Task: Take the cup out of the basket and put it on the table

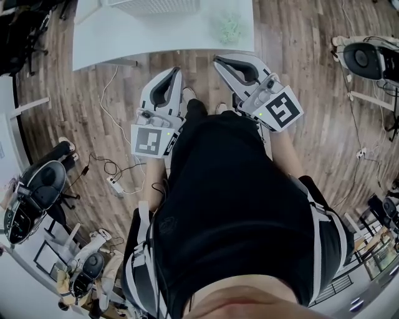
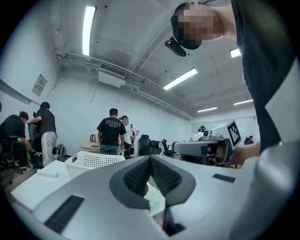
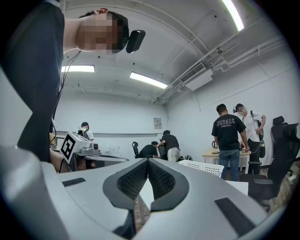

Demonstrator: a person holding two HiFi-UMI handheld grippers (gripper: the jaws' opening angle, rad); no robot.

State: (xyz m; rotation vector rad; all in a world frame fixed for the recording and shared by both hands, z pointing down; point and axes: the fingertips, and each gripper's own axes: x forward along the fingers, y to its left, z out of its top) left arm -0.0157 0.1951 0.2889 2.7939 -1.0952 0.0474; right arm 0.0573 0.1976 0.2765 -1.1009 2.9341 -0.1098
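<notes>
The white lattice basket point(image 1: 156, 5) stands at the far edge of a white table point(image 1: 124, 37); it also shows in the left gripper view point(image 2: 93, 161) and the right gripper view point(image 3: 201, 167). I cannot make out a cup in any view. A pale greenish thing point(image 1: 229, 28) lies on the table to the right of the basket. My left gripper point(image 1: 173, 71) and right gripper point(image 1: 219, 60) are held level in front of the body, over the wooden floor just short of the table's near edge. Both have their jaws together with nothing between them point(image 2: 150, 159) point(image 3: 147, 161).
Cables and a power strip point(image 1: 115, 184) lie on the wooden floor at the left. Office chairs point(image 1: 37, 187) and equipment stand at both sides. Several people point(image 2: 111, 133) stand beyond the table near a wooden desk.
</notes>
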